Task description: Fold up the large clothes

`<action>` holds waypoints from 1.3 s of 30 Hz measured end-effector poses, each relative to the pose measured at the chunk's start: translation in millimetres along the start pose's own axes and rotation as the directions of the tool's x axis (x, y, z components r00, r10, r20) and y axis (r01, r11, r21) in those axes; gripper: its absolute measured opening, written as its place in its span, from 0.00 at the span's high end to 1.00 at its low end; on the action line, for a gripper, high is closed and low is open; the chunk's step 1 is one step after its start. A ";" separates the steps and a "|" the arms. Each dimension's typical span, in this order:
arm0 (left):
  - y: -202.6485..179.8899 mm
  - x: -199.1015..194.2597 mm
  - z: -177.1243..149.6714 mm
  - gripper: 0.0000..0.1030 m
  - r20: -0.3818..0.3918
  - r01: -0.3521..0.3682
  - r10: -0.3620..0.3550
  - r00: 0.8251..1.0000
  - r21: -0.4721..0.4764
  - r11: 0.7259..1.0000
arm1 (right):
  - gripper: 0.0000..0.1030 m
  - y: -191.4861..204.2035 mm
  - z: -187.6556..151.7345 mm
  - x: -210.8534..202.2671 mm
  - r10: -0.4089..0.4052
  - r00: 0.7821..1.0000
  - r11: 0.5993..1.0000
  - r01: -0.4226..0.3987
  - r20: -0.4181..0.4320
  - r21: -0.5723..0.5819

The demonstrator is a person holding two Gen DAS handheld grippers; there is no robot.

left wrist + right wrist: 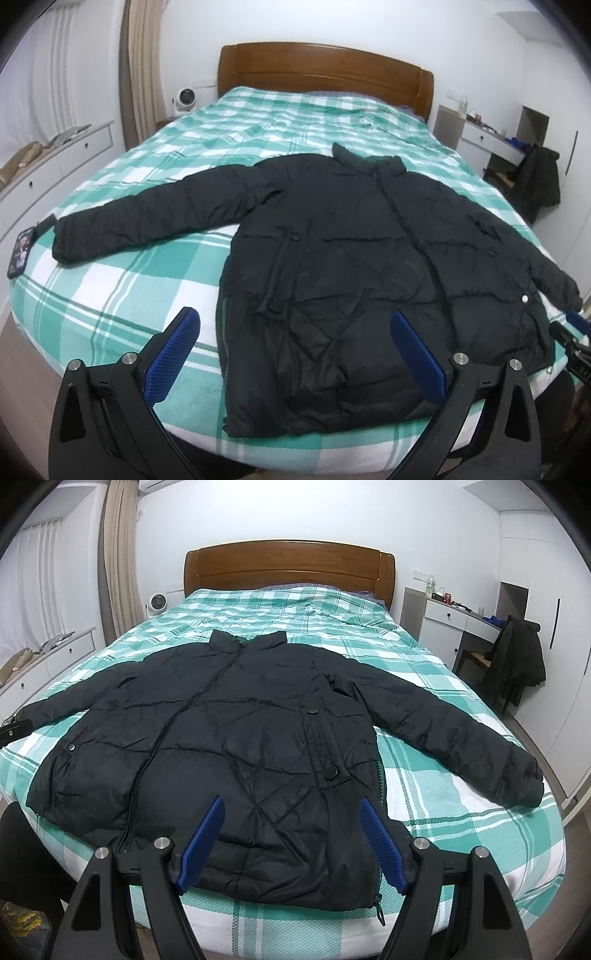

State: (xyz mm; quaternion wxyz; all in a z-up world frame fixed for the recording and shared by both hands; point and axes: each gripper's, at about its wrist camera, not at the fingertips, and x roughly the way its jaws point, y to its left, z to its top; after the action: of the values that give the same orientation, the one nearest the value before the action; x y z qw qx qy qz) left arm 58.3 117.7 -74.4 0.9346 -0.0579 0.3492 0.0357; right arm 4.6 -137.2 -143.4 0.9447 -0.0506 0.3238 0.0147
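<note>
The black puffer jacket (229,738) lies spread, unfolded; the left gripper (295,354) and right gripper (291,842) hover agape, empty. Next, probably, grasp a sleeve.

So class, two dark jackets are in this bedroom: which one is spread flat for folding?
The black puffer jacket on the checked bed, sleeves stretched out. The other jacket hangs bunched over a chair by the desk.

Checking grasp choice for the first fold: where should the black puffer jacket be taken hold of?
Grip the black puffer jacket by a sleeve cuff, coming in from the bed's side edge: both sleeves lie spread flat, ends free and clear of the body.
</note>
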 end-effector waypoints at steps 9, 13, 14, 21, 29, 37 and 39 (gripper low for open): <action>-0.5 0.2 -2.9 0.01 -0.010 -0.009 0.009 1.000 0.003 1.000 | 0.25 2.0 -1.4 -0.4 -0.012 1.000 1.000 0.013 0.010 -0.019; -0.4 0.3 -3.5 0.01 -0.012 -0.011 0.011 1.000 0.001 1.000 | 0.25 2.6 -2.5 -0.5 -0.020 1.000 0.999 0.020 0.013 -0.032; -0.4 0.8 -3.6 0.01 -0.013 -0.012 0.012 1.000 0.001 1.000 | 0.25 2.8 -2.2 0.2 -0.020 1.000 0.999 0.020 0.012 -0.031; 2.1 0.6 -7.0 0.01 -0.013 -0.017 0.017 1.000 -0.002 1.000 | 0.25 -19.6 3.3 2.7 -0.060 0.998 0.998 0.059 0.022 0.003; 2.2 3.6 -5.8 0.01 -0.030 -0.028 0.028 0.999 -0.007 1.000 | 0.25 -169.8 -6.4 5.7 -0.177 0.984 0.902 0.168 -0.016 0.398; -12.0 7.9 -1.1 0.01 -0.035 -0.020 0.021 0.999 0.021 1.000 | 0.25 -324.5 -42.0 49.1 -0.086 0.996 0.631 0.080 -0.033 0.772; -16.3 7.4 -0.5 0.01 -0.034 -0.020 0.021 0.999 0.033 0.999 | 0.25 -343.1 -44.8 67.6 -0.093 0.994 0.581 0.104 -0.061 0.807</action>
State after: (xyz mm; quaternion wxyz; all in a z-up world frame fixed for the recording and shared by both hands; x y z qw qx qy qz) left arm 65.2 101.7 -78.2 0.9289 -0.0398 0.3662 0.0384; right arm 51.4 -483.5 -190.4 0.8619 0.3660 0.2973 -0.1867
